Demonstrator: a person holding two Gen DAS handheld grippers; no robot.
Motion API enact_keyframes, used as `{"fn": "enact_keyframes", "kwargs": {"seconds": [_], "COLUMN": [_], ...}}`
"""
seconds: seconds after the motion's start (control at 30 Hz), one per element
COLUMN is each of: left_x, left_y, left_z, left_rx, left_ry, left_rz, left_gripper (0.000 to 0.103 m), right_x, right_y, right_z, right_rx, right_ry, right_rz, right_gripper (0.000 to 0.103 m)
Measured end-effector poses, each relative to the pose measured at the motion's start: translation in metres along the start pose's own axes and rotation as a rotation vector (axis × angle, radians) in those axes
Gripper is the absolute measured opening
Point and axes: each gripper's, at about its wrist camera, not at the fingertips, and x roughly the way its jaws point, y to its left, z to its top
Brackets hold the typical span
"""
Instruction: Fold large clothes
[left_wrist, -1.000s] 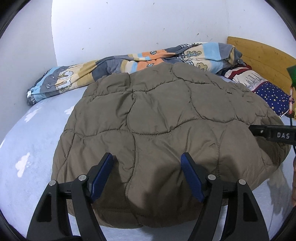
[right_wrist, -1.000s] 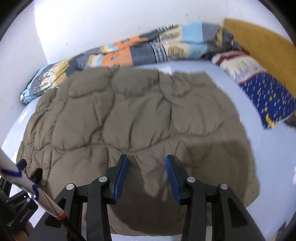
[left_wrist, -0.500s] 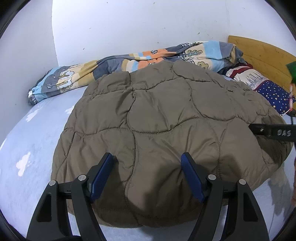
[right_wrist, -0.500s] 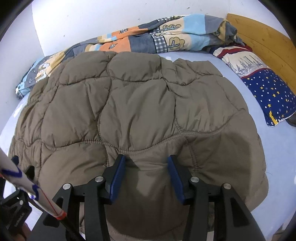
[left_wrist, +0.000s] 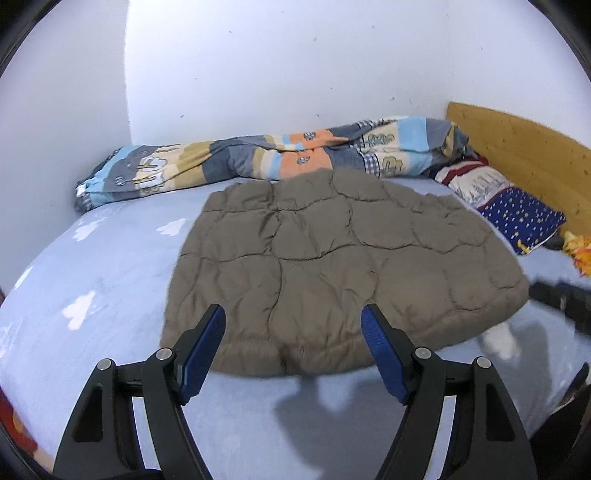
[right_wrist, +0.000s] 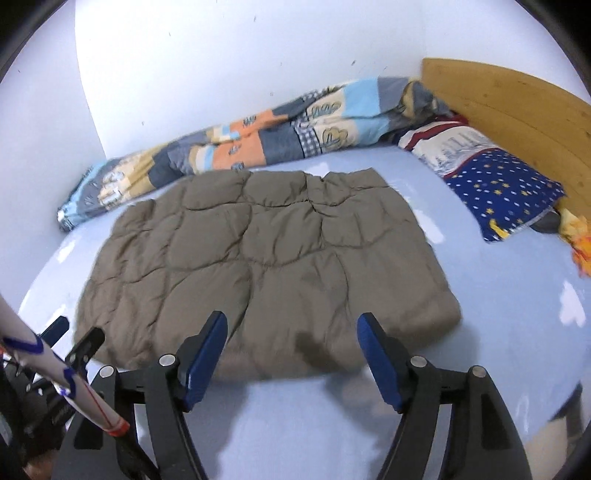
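A folded olive-brown quilted jacket (left_wrist: 332, 266) lies flat on the light blue bed sheet (left_wrist: 92, 266); it also shows in the right wrist view (right_wrist: 266, 266). My left gripper (left_wrist: 293, 347) is open and empty, just short of the jacket's near edge. My right gripper (right_wrist: 291, 350) is open and empty, also at the jacket's near edge. The right gripper's body shows blurred at the right of the left wrist view (left_wrist: 561, 299). The left gripper shows at the lower left of the right wrist view (right_wrist: 74, 347).
A rolled patchwork quilt (left_wrist: 277, 158) lies along the far wall. A starry blue pillow (right_wrist: 498, 184) rests by the wooden headboard (right_wrist: 517, 110). An orange item (right_wrist: 580, 243) sits at the right edge. White walls close the back and left.
Both grippers have pulled back from the jacket and risen. The right gripper has opened wider. The jacket now lies clear of both sets of fingers.
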Motion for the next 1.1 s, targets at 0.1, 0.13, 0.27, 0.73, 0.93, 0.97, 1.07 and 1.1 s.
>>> {"fn": "enact_keyframes", "kwargs": {"seconds": [0.1,0.13,0.27,0.73,0.93,0.97,1.07,1.1], "left_x": [-0.033,-0.043,-0.082,-0.180,-0.179,-0.175,-0.162,-0.157], "left_y": [0.001,0.001,0.001,-0.001,-0.005,-0.005,-0.005,-0.005], "left_z": [-0.005,-0.006,-0.005,0.032,0.024,0.024,0.024,0.024], "left_rx": [-0.017,-0.015,-0.011,-0.031,-0.008,0.001,0.027,0.044], "left_ry": [-0.017,-0.025,-0.067,-0.204,-0.197,-0.171,-0.102,-0.082], "left_rz": [-0.001,0.002,0.020,0.111,0.271,0.273,0.250,0.245], "left_gripper": [0.075,0.077,0.081,0.092,0.093,0.093,0.093,0.093], "right_x": [-0.030,-0.040,-0.072,-0.176,-0.176,-0.174,-0.166,-0.164], "right_y": [0.009,0.012,0.022,0.054,0.056,0.055,0.057,0.058], "right_z": [-0.023,-0.029,-0.043,-0.017,-0.012,-0.012,-0.013,-0.014], "right_rx": [-0.027,-0.040,-0.055,-0.109,-0.112,-0.110,-0.108,-0.112], "right_ry": [-0.010,-0.017,-0.039,-0.234,-0.238,-0.232,-0.208,-0.204], "right_rz": [0.020,0.024,0.040,0.080,0.065,0.065,0.065,0.063], "right_gripper": [0.082,0.082,0.085,0.102,0.103,0.103,0.103,0.103]}}
